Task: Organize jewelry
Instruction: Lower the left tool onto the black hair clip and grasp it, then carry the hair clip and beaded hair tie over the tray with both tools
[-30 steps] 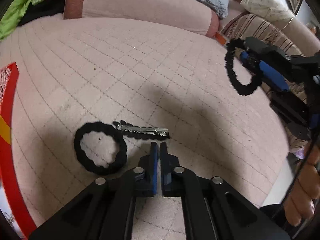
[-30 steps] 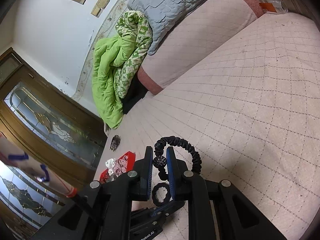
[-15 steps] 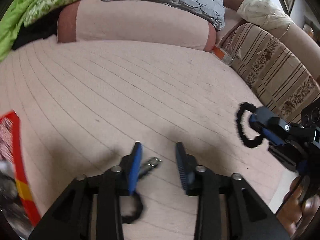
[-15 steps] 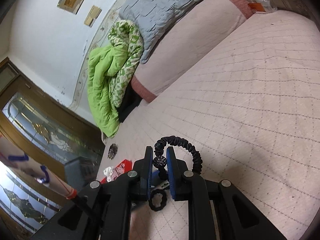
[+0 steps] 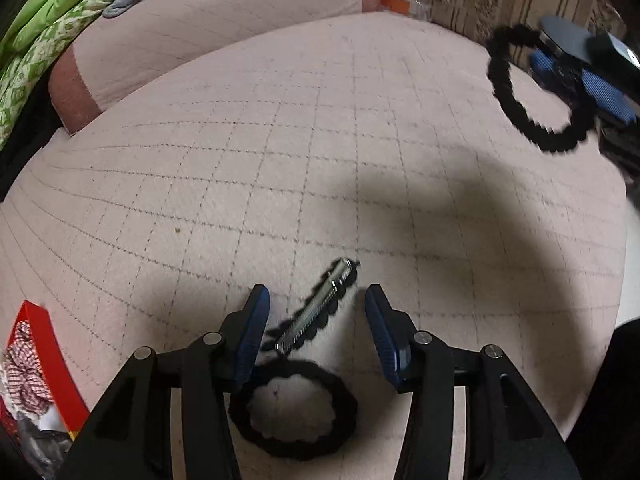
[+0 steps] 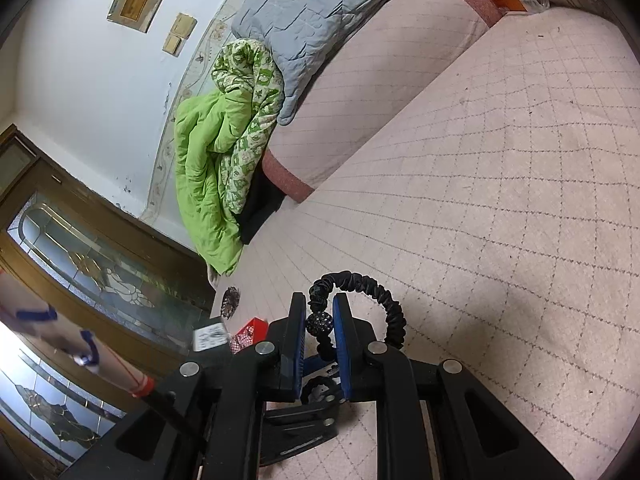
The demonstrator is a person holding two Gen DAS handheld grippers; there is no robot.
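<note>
On the quilted pink bed cover, a silver hair clip with black trim lies between the fingers of my left gripper. The jaws are opening and the pads do not press on it. A black scrunchie lies flat just below the clip, partly under the left finger. My right gripper is shut on the beaded ball of a second black scrunchie and holds it in the air. That held scrunchie and the right gripper also show at the upper right of the left wrist view.
A red box with checked fabric inside sits at the left edge of the bed cover. A dark hair ornament lies near the bed's far corner. Green bedding and a grey quilt are piled on the bolster.
My left gripper went from shut to open, rolled, and shifted over the hair clip, which now lies between its fingers. The right gripper stayed still, shut on its scrunchie.
</note>
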